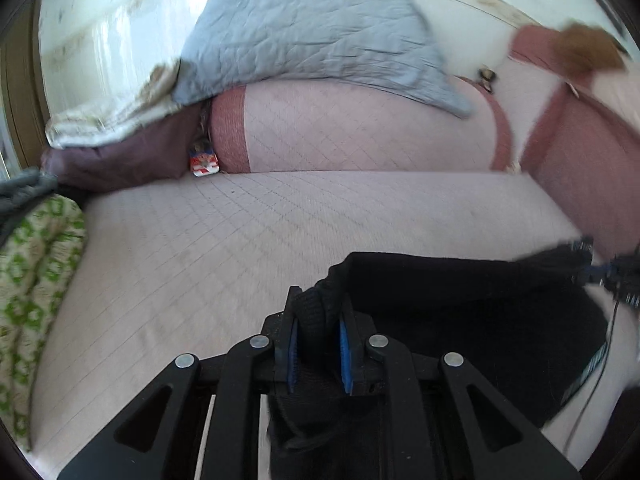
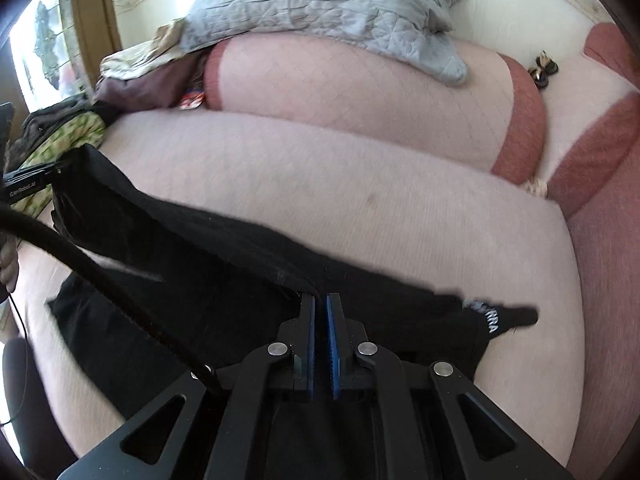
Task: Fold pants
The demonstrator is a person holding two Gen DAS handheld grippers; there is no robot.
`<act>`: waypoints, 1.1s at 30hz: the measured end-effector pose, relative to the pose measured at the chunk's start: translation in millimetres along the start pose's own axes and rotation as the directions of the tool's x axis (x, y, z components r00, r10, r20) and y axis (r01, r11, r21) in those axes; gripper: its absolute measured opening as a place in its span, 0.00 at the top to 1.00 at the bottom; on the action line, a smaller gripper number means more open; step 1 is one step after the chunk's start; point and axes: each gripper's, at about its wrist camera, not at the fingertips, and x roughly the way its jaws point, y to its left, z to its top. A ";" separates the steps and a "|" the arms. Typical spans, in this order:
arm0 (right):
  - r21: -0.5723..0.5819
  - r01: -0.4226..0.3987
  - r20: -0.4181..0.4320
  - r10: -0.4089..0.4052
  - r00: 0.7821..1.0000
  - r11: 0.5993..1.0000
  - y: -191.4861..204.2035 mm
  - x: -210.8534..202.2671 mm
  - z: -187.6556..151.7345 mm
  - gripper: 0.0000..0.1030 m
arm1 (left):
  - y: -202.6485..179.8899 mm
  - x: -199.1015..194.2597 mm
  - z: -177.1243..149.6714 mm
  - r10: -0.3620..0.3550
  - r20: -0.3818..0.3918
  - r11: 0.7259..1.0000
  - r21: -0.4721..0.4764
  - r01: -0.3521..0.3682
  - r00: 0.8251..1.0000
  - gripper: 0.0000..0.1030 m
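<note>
The black pants [image 2: 224,280] stretch across the pale sofa seat [image 1: 280,220], soft, light, floppy knit that sags between holds, I'd judge. The left gripper [image 1: 318,344] pinches a thick bunched hem at six o'clock; the right gripper [image 2: 320,344] is pressed together on a thin edge. Corners look the best places to grab. A grey pillow [image 2: 320,8] sits at twelve o'clock.

home living room: pink quilted sofa [image 2: 360,200], grey cushion [image 2: 320,12], wallpapered wall [image 1: 100,40], clutter.
</note>
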 end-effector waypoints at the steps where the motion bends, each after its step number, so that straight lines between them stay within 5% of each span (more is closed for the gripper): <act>1: 0.005 -0.003 -0.011 0.003 1.000 1.000 1.1 -1.8 -12.1 0.94 | -5.5 -8.4 -12.8 0.013 -0.003 1.000 0.026 -0.013 1.000 0.78; 6: 0.058 -0.015 -0.104 0.021 0.994 0.998 14.4 -3.5 -81.7 0.99 | -11.1 -32.1 -73.5 0.024 -0.077 0.995 0.096 -0.016 0.997 0.72; 10: 0.106 -0.008 -0.141 0.023 0.990 0.994 12.3 -7.9 -120.2 0.99 | 5.8 -65.5 -100.9 0.004 -0.092 1.000 0.015 -0.003 0.996 0.63; 14: 0.067 0.061 -0.149 -0.050 0.988 0.996 19.6 -22.2 -132.7 0.98 | 40.9 -105.0 -109.6 -0.014 -0.053 0.987 -0.163 0.005 0.999 0.55; 17: 0.048 0.008 -0.078 -0.004 0.997 0.999 40.5 -40.6 -109.1 0.88 | 66.3 -127.6 -115.7 -0.023 -0.017 0.951 -0.307 0.017 1.000 0.53; 19: 0.018 -0.054 -0.011 0.054 0.998 0.998 66.8 -47.2 -84.2 0.64 | 76.6 -139.2 -122.4 -0.026 0.007 0.925 -0.379 0.026 1.000 0.52; 22: -0.057 -0.174 0.026 0.176 0.984 0.983 124.6 -37.2 -52.3 0.56 | 82.5 -150.4 -129.6 -0.018 0.030 0.894 -0.447 0.029 0.999 0.51; 27: -0.246 -0.328 -0.030 0.331 0.943 0.912 241.1 -2.1 6.5 0.55 | 87.7 -167.6 -141.9 0.007 0.040 0.882 -0.472 0.012 0.999 0.50; 29: -0.279 -0.381 -0.092 0.371 0.924 0.881 275.7 19.5 23.1 0.48 | 92.6 -174.6 -147.1 0.018 0.046 0.876 -0.483 0.006 0.999 0.49; 33: -0.374 -0.351 -0.226 0.282 0.932 0.858 326.0 77.7 25.0 0.45 | 104.8 -183.3 -159.8 0.022 0.057 0.852 -0.523 0.011 0.998 0.47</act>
